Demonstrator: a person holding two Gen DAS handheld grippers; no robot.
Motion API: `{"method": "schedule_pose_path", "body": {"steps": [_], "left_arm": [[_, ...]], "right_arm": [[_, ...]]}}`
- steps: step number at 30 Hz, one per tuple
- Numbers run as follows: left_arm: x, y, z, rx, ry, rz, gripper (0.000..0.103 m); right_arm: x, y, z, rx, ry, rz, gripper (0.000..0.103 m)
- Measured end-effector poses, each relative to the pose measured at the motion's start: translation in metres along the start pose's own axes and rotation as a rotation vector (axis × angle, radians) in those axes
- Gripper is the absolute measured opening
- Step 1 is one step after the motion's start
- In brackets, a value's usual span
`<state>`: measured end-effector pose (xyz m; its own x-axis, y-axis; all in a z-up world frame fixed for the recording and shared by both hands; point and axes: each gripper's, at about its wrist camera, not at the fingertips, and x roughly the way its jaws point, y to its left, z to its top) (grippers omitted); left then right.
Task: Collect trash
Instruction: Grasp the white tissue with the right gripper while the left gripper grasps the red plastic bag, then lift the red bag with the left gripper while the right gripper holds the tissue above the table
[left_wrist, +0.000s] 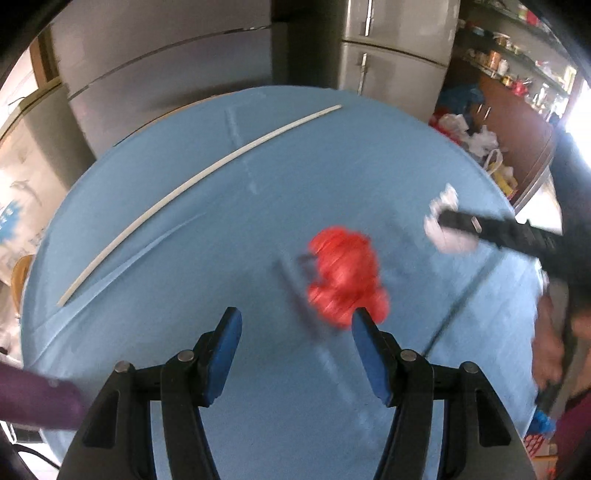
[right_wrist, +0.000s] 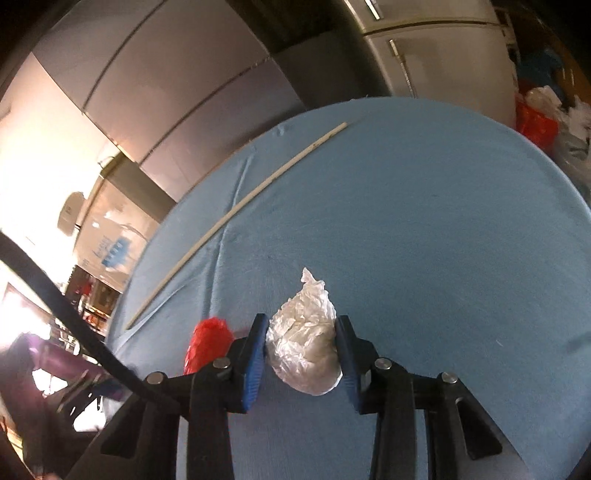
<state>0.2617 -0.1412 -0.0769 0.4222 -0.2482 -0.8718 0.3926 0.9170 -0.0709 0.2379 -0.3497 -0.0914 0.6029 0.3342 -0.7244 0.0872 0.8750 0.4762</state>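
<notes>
A crumpled red plastic wad (left_wrist: 345, 275) lies on the blue-covered table (left_wrist: 221, 221), just ahead and right of my open, empty left gripper (left_wrist: 297, 321). My right gripper (right_wrist: 301, 328) has its blue pads pressed on both sides of a crumpled white plastic wad (right_wrist: 304, 350), held just over the cloth. In the left wrist view the right gripper (left_wrist: 443, 218) reaches in from the right with the white wad (left_wrist: 448, 236). The red wad also shows in the right wrist view (right_wrist: 208, 343), left of the fingers.
A long thin white stick (left_wrist: 184, 192) lies diagonally across the far left of the table, also seen in the right wrist view (right_wrist: 236, 214). Grey cabinets and a fridge (left_wrist: 391, 48) stand behind. Bags (left_wrist: 469, 133) are piled at the right.
</notes>
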Motion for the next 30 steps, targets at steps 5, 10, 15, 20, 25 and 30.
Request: {"method": "schedule_pose_path", "body": {"steps": [5, 10, 15, 20, 25, 30], "left_arm": [[0.021, -0.012, 0.020, -0.011, 0.012, -0.054, 0.063], [0.050, -0.031, 0.023, -0.015, 0.043, -0.049, 0.063], [0.055, -0.035, 0.011, -0.031, 0.030, -0.042, 0.046], [0.013, -0.045, 0.002, 0.022, -0.087, 0.002, 0.045], [-0.024, -0.053, -0.012, 0.076, -0.153, 0.063, 0.045], [-0.052, -0.055, -0.028, 0.103, -0.182, 0.093, 0.045]], "right_arm": [[-0.030, -0.011, -0.024, 0.003, -0.008, 0.015, 0.039], [-0.048, -0.018, -0.049, 0.028, -0.020, 0.031, 0.039], [-0.055, -0.017, -0.064, 0.030, -0.029, 0.024, 0.039], [-0.067, -0.009, -0.074, 0.024, -0.049, 0.035, 0.039], [-0.084, 0.000, -0.084, 0.028, -0.077, 0.054, 0.039], [-0.101, 0.014, -0.097, 0.018, -0.099, 0.066, 0.039]]}}
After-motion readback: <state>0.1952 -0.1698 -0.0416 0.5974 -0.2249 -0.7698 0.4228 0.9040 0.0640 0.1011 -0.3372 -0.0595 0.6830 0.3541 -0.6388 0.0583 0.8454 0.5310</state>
